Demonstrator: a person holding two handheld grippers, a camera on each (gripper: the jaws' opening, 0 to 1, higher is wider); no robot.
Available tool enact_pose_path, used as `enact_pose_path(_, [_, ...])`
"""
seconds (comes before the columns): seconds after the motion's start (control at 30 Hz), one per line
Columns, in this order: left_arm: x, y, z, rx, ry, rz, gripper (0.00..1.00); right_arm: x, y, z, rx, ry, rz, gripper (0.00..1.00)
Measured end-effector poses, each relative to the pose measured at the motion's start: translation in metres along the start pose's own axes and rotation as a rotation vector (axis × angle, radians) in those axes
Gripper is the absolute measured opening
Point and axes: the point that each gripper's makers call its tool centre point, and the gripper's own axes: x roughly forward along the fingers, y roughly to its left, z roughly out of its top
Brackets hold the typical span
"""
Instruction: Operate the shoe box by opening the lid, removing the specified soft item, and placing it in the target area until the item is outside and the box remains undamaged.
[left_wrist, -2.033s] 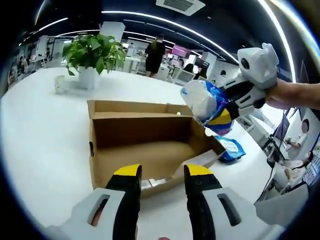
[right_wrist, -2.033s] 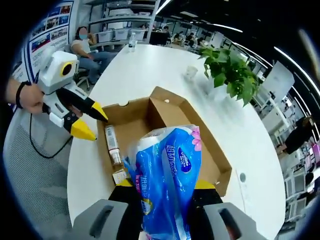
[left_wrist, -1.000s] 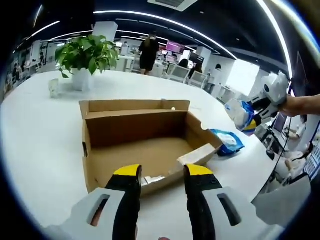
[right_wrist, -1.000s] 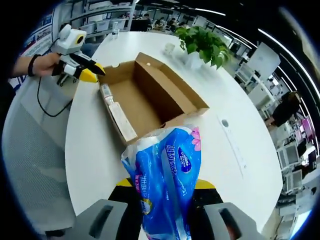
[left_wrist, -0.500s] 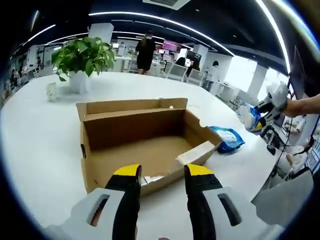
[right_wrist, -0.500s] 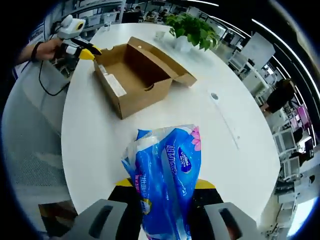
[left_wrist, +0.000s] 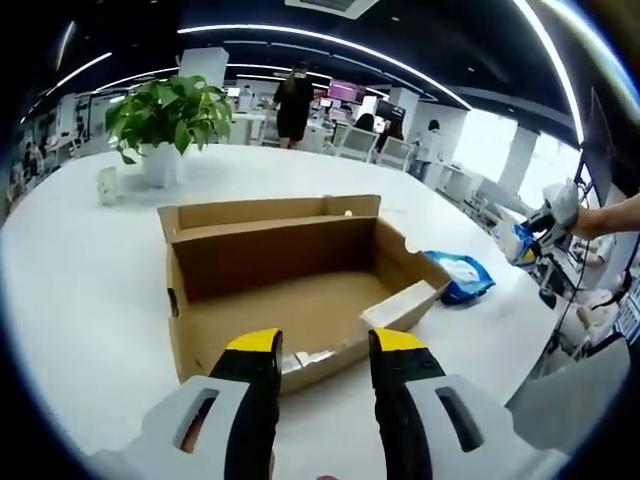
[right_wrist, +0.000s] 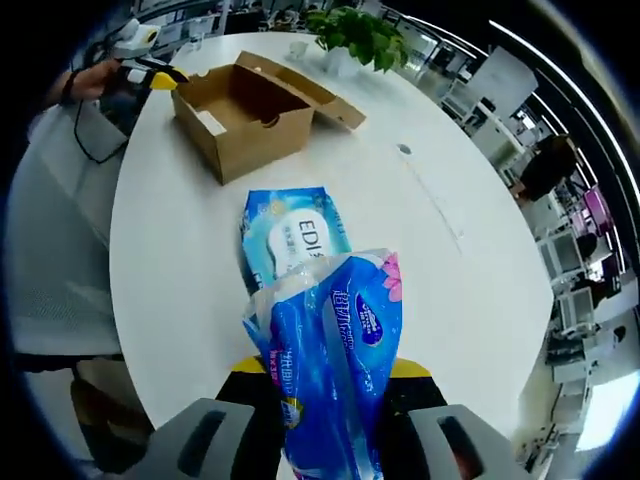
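The right gripper (right_wrist: 325, 385) pinches a blue tissue pack (right_wrist: 330, 350) above a second pack (right_wrist: 292, 238) on the counter (right_wrist: 180, 250), hiding its jaw tips, while the left gripper (left_wrist: 325, 350), spread, faces the open box (left_wrist: 290, 290).

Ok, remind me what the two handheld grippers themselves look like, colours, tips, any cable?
Both match: light grey moulded bodies with slotted openings, black jaws capped in yellow. The left gripper shows this close up in its own view; the right gripper has the same yellow caps. Seen from the right gripper view, a thin black cable hangs from the left one, and the hand holding it wears a dark wristband.
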Motion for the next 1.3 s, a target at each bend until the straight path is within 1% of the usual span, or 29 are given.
enact_pose_path(0.1, [-0.001,0.002,0.002,-0.009,-0.009,0.006,0.35,-0.002,-0.003,-0.011,0.002,0.014,-0.004,0.31])
enact_pose_path(0.27, [0.001,0.003,-0.001,0.001,0.002,0.018,0.35,-0.004,-0.009,-0.03,-0.006,0.035,-0.005,0.32])
enact_pose_path(0.47, [0.001,0.001,-0.001,0.016,0.003,0.015,0.36,-0.001,-0.016,-0.045,-0.026,0.053,-0.013,0.32])
enact_pose_path(0.53, [0.002,0.001,-0.003,0.028,0.013,0.018,0.36,0.001,-0.018,-0.049,-0.035,0.06,-0.011,0.32])
enact_pose_path(0.73, [0.003,0.0,-0.003,0.037,0.013,0.009,0.36,0.006,-0.023,-0.053,-0.051,0.059,-0.007,0.33])
enact_pose_path(0.9, [0.005,0.003,-0.008,0.061,0.036,0.022,0.36,0.013,-0.026,-0.055,-0.067,0.066,0.001,0.33])
enact_pose_path(1.3, [0.006,0.007,-0.008,0.053,0.03,0.028,0.37,0.035,-0.03,-0.056,-0.097,0.083,0.028,0.35])
